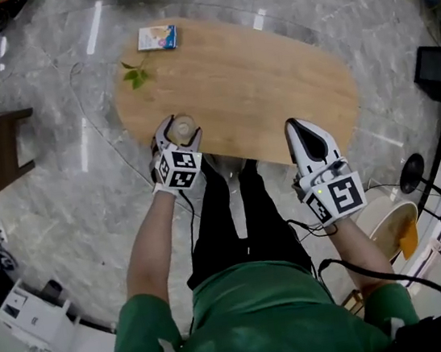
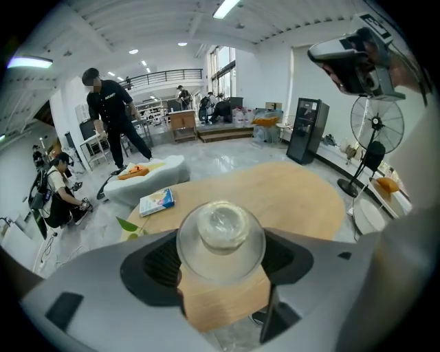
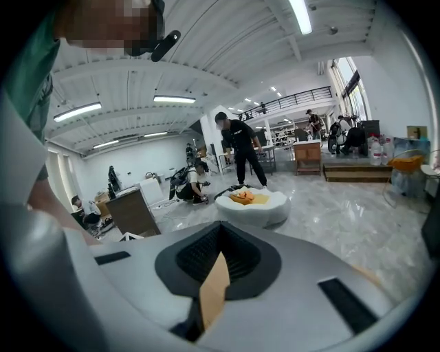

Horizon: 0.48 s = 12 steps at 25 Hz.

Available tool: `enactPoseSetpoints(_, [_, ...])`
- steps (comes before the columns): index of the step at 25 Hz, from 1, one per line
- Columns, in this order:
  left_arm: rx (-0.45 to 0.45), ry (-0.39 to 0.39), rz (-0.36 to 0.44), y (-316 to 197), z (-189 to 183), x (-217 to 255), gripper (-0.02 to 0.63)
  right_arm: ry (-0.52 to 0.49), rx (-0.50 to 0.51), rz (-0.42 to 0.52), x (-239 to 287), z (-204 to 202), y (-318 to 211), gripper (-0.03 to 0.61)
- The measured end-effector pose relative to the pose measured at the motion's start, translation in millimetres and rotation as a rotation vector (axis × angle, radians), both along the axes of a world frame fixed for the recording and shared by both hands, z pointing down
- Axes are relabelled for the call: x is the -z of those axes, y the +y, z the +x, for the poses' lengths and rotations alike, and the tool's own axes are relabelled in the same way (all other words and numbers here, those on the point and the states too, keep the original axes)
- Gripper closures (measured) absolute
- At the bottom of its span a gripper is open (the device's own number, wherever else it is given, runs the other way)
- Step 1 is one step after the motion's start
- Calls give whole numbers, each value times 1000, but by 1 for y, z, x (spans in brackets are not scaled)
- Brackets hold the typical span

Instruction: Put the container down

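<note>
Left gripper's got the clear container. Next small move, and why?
Probably lower the left gripper straight down: its jaws are clamped on the container, which is over the wooden table, close to the near edge. Whether it already touches the wood is unclear.

Shows grey two-jaw right gripper [image 3: 218, 256], jaws drawn almost together and empty. Reveals thin tan wooden sliver [image 3: 214, 292] through narrow gap. Looks out over glossy grey marble floor [image 3: 344, 206]. Records white rounded low seat [image 3: 253, 205] bearing orange items, just before standing person in black clothes [image 3: 240, 148]. Places brown cabinet [image 3: 134, 210] at left.
</note>
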<state>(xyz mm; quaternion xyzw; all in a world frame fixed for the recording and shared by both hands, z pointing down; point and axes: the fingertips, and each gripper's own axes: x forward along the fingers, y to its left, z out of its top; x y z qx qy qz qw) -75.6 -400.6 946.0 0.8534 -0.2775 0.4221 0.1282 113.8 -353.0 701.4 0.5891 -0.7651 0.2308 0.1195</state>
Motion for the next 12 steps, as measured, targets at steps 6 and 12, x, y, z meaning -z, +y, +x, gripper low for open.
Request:
enactPoseSetpoints(6, [-9,-8,-24,-7,8,-57,272,6,21,-65,-38,-7,7,557])
enactPoseSetpoints(12, [-21,-55,-69,-3,4,-115,272,-3,38,-136,-75,-18,15,557])
